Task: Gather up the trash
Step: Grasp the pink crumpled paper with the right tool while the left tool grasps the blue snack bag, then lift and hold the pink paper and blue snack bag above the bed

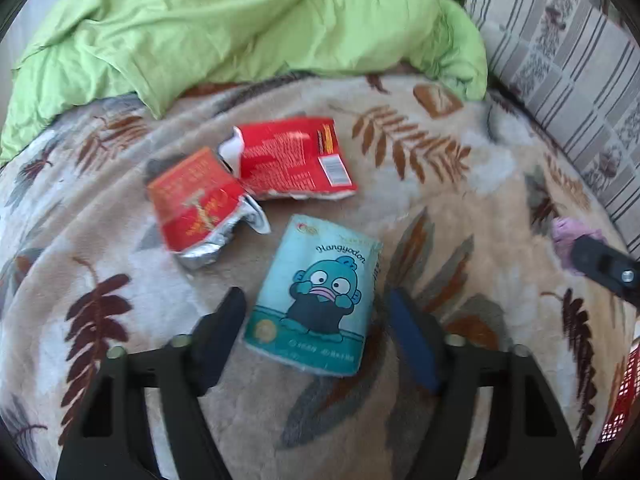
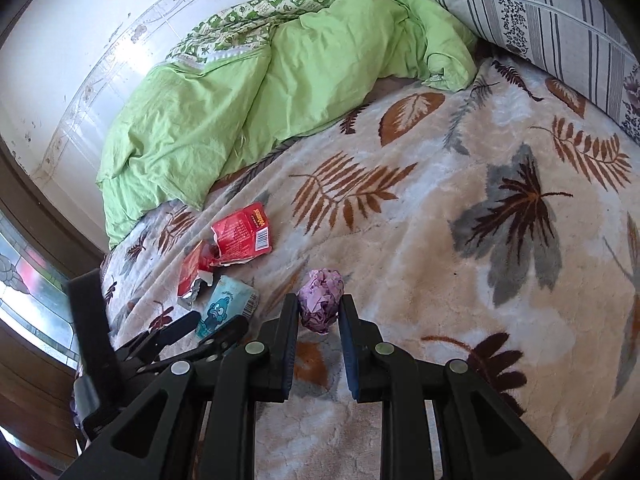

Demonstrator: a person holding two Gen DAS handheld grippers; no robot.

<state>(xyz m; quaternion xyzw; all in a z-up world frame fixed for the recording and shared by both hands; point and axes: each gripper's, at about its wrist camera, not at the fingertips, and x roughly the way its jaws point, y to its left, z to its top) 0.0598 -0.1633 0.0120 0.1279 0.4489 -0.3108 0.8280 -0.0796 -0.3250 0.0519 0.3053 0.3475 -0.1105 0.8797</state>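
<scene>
Right gripper [image 2: 319, 312] pinches the purple crumpled paper ball [image 2: 322, 305] between its 2 fingers, the pads touching both sides of the wad, which sits on the leaf-patterned blanket [image 2: 440, 248]. The grip falls across the ball's middle, likely so the soft paper will not slip out when lifted. Left gripper [image 1: 316, 312] is spread wide, its 2 fingers straddling the blue tissue packet [image 1: 316, 300] that lies flat on the blanket; they stand just beside the packet's edges without touching, apparently lined up to close across its narrow width. Just beyond the packet lie 2 torn red snack wrappers [image 1: 248, 172], touching each other, silver lining showing at the torn edges. Farther back a green duvet [image 2: 248, 92] is bunched against the wall, and a striped pillow [image 2: 540, 12] leans at the right. A red mesh object [image 1: 624, 392] peeks in at the left view's edge; whether it is the trash basket I cannot tell.
</scene>
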